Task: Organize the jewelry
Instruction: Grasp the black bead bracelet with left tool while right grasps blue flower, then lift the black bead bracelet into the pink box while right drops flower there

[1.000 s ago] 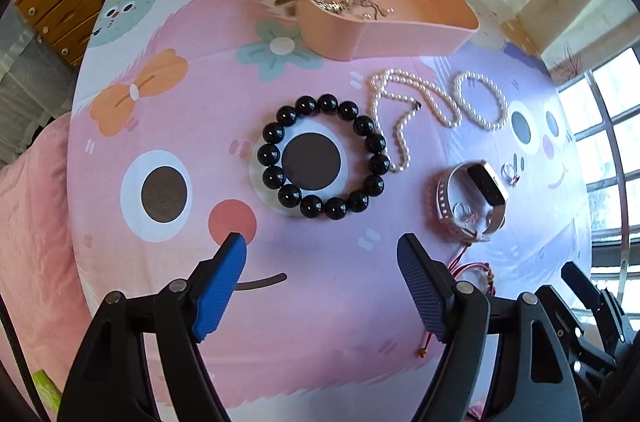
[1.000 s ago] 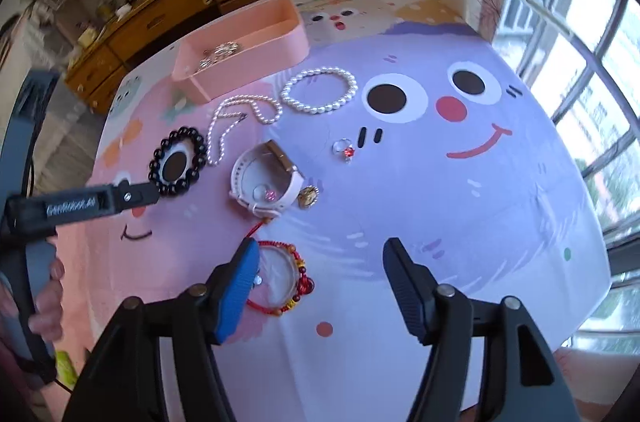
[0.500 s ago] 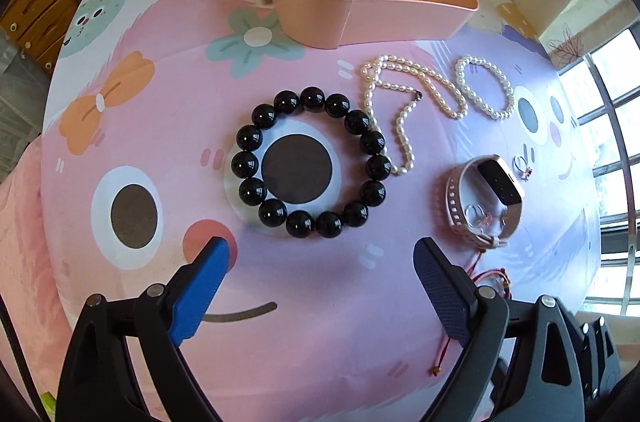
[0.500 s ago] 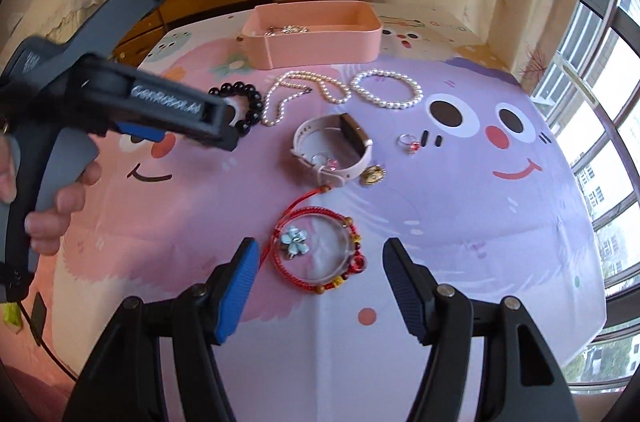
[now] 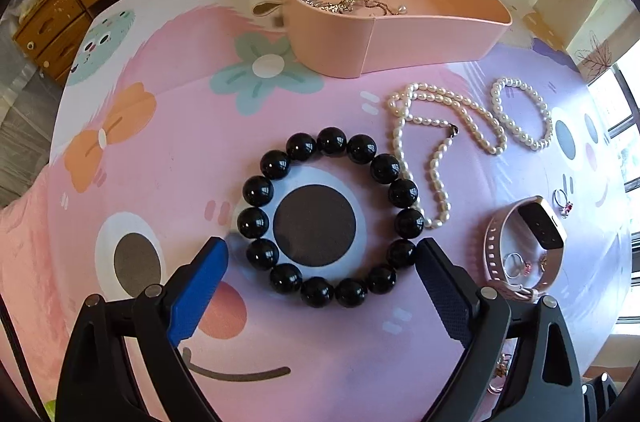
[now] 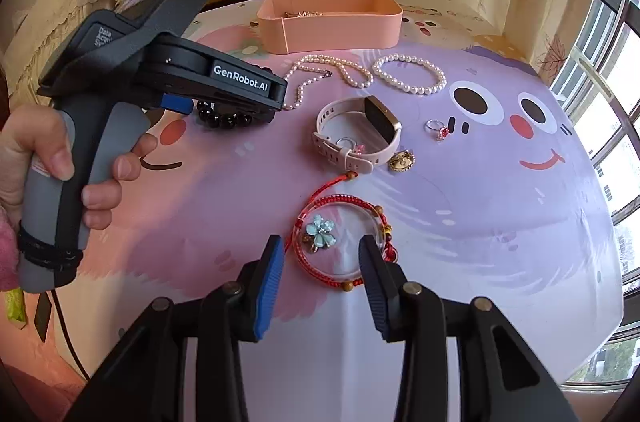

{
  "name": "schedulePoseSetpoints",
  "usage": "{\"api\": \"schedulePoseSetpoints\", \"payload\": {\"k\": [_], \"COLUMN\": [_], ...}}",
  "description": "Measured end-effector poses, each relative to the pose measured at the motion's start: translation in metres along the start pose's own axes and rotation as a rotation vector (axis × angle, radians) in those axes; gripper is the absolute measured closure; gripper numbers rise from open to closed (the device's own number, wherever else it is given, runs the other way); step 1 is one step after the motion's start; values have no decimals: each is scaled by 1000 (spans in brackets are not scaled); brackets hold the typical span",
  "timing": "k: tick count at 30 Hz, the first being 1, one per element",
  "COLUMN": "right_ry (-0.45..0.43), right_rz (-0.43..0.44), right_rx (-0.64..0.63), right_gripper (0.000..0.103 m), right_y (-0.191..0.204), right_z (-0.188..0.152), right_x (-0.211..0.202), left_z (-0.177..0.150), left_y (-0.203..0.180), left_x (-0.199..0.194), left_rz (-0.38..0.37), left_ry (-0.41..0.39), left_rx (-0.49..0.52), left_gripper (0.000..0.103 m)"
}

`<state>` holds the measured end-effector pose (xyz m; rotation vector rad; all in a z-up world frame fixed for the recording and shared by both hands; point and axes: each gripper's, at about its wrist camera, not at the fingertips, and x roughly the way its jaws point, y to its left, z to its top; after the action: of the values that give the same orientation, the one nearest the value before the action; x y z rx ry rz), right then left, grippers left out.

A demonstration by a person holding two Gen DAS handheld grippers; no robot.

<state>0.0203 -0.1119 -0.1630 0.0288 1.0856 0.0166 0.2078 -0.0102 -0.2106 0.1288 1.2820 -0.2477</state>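
I had the left tool (image 5: 322, 272) spread wide astride the black bead bracelet (image 5: 330, 216), right tool (image 6: 322, 264) narrowing, ungripped, above the red cord bracelet (image 6: 344, 242) — next, I judged, lower and pinch.

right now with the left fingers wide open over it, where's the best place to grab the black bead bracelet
Probably across the whole ring, from straight above. The black bead bracelet lies flat on the tablecloth as an open circle, and the left gripper, its fingers just opened wider, already straddles its near half. Squeezing both sides inward should bunch the beads. The pearl necklace lies close on the right, so avoid catching it.
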Motion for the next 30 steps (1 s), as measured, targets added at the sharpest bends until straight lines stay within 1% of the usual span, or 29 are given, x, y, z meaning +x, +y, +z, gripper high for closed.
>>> {"api": "schedulePoseSetpoints", "payload": {"k": [3, 4, 7, 11, 14, 15, 16, 17, 19, 20, 22, 23, 24, 29, 30], "right_ry": [7, 10, 16, 24, 26, 28, 32, 34, 37, 40, 57, 53, 53, 43, 42], "right_rz": [11, 15, 20, 32, 40, 44, 48, 52, 60, 64, 65, 70, 70, 68, 74], "right_rx": [-3, -4, -1, 6, 6, 8, 10, 13, 32, 44, 58, 64, 64, 31, 31], "right_gripper": [68, 70, 72, 75, 75, 76, 77, 78, 80, 80, 80, 80, 80, 81, 84], "right_y": [0, 1, 1, 0, -1, -1, -2, -3, -6, -7, -9, -10, -10, -7, -7], "right_z": [1, 1, 2, 4, 5, 6, 6, 7, 7, 8, 8, 8, 9, 8, 8], "right_x": [2, 3, 6, 10, 11, 12, 13, 14, 16, 17, 21, 21, 21, 21, 21], "left_z": [4, 5, 10, 15, 18, 18, 18, 18, 18, 19, 15, 15, 14, 13, 13], "left_y": [-2, -2, 0, 2, 3, 3, 3, 2, -4, -4, -3, -1, 1, 7, 8], "left_x": [4, 5, 8, 9, 10, 10, 9, 7, 2, 1, -3, -4, -5, -6, -6], "left_rz": [14, 13, 14, 23, 26, 24, 19, 13, 13, 15, 15, 19, 22, -17, -21], "left_ry": [-14, -22, -57, -95, -140, -153, -170, -183, -192, -195, -206, -214, -220, -232, -233], "left_rx": [9, 10, 4, -15, -18, -15, -5, 6, 9, 8, 7, 1, -9, -57, -62], "left_gripper": [7, 6, 4, 4, 5, 7, 14, 18, 39, 43, 59, 64, 76, 76, 77]}}
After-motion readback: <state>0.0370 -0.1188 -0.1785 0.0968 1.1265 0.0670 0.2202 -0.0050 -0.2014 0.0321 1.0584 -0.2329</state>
